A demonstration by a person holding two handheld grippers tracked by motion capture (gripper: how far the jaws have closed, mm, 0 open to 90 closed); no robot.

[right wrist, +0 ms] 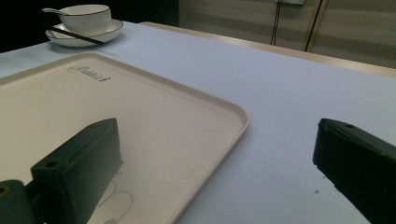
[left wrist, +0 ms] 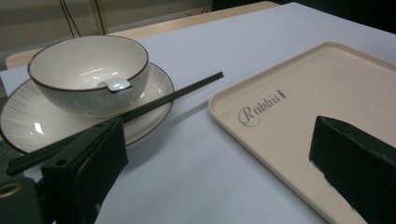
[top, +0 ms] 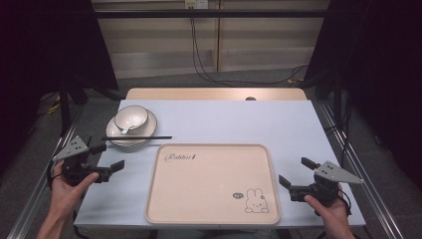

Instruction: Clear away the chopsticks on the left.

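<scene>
Left tongs agape — near chopsticks, plate

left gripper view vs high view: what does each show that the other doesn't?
Left gripper view alone: a close, low look at the spoon handle resting inside the bowl, and at the plate's ribbed rim.

High view alone: the person's hands, the left gripper and right gripper, both open with nothing between their fingers, the rabbit drawing at the tray's near right corner, the floor and the cables by the wall.

Both: bowl on plate, black chopsticks laid across the plate's rim, and the beige tray with its lettering on the pale blue table.
</scene>
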